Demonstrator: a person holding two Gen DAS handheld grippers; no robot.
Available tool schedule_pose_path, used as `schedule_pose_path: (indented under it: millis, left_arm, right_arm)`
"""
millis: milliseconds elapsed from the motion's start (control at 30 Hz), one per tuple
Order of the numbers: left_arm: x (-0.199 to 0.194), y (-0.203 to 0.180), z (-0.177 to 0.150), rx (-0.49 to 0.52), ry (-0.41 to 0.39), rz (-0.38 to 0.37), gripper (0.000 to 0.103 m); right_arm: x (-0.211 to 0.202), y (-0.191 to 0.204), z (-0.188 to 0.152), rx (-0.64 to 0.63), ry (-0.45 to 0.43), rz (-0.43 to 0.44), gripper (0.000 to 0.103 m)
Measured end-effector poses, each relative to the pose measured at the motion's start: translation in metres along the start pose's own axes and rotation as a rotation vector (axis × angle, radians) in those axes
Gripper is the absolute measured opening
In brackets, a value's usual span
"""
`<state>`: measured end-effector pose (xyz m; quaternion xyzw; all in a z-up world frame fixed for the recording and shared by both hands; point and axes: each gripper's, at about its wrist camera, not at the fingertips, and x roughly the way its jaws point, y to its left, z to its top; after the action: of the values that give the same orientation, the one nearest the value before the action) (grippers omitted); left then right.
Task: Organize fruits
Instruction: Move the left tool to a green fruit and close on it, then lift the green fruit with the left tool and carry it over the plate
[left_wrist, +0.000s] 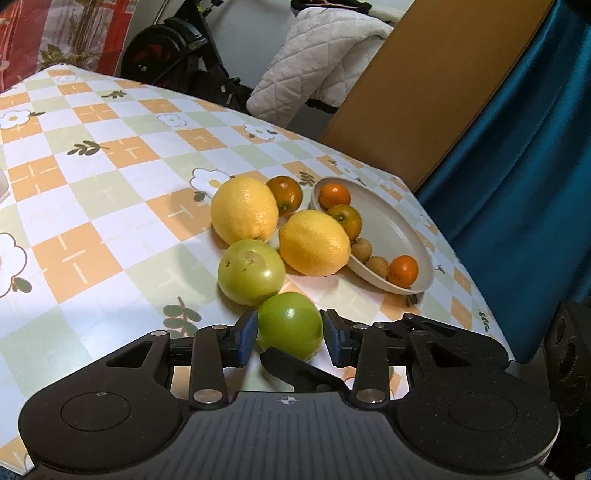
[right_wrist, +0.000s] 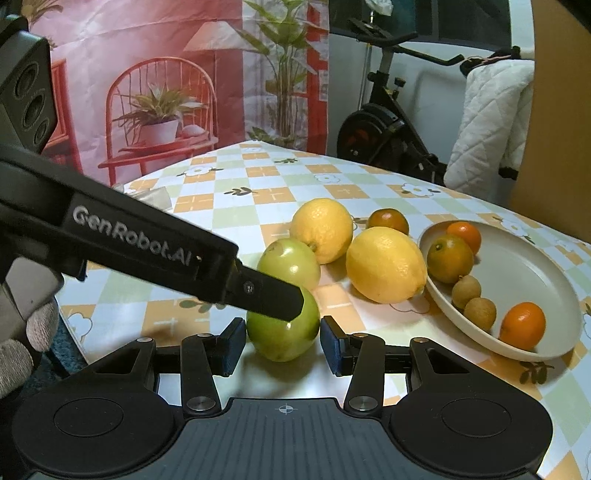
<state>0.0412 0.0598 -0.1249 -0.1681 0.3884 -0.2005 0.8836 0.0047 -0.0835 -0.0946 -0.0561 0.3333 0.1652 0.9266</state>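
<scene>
Green and glossy, the nearer apple (left_wrist: 289, 325) sits low in the middle of the left wrist view, between the blue pads of the left tongs (left_wrist: 290, 334); the pads flank it closely, but whether they press it I cannot tell. In the right wrist view the same apple (right_wrist: 282, 332) lies between the spread pads of the right tongs (right_wrist: 283, 345), with a gap showing on each side, so these are released. The black finger of the left tool crosses in front from the left of that frame and hides the apple's upper left part.

Just behind it on the checked table (left_wrist: 92, 192) is a paler green apple (left_wrist: 251, 271) with a brown blemish, touching or nearly touching the first. Beyond stand two lemons (left_wrist: 244, 210) (left_wrist: 314, 243), and a dark-orange tangerine (left_wrist: 284, 194) partly hidden behind the far lemon. At centre right a beige plate (left_wrist: 399, 236) holds three small oranges and two brownish longans (left_wrist: 376, 266); the near lemon covers part of its rim.

In the upper part of the frames are an exercise bike (right_wrist: 388, 129), a white quilted cloth (right_wrist: 491, 122), a printed backdrop (right_wrist: 166, 92) and a blue curtain (left_wrist: 517, 166). A gloved hand (right_wrist: 22, 343) is cut off at the lower left edge of the right wrist view.
</scene>
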Motion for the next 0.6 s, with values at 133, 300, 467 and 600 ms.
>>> schedule_pose_path:
  millis: [133, 300, 467, 600]
  left_arm:
    - [0.004, 0.0, -0.001, 0.002, 0.005, 0.006, 0.046]
    - [0.01, -0.002, -0.002, 0.005, 0.009, 0.012, 0.048]
    - [0.015, -0.006, -0.002, 0.019, 0.022, 0.024, 0.048]
    - [0.012, -0.015, 0.002, 0.049, 0.007, 0.019, 0.048]
  right_arm:
    - [0.003, -0.002, -0.002, 0.011, 0.003, 0.0, 0.041]
    - [0.008, -0.005, -0.002, 0.024, 0.003, 0.001, 0.041]
    - [0.009, -0.006, -0.002, 0.021, 0.002, 0.0, 0.041]
    - [0.002, -0.01, 0.001, 0.032, -0.019, -0.002, 0.041]
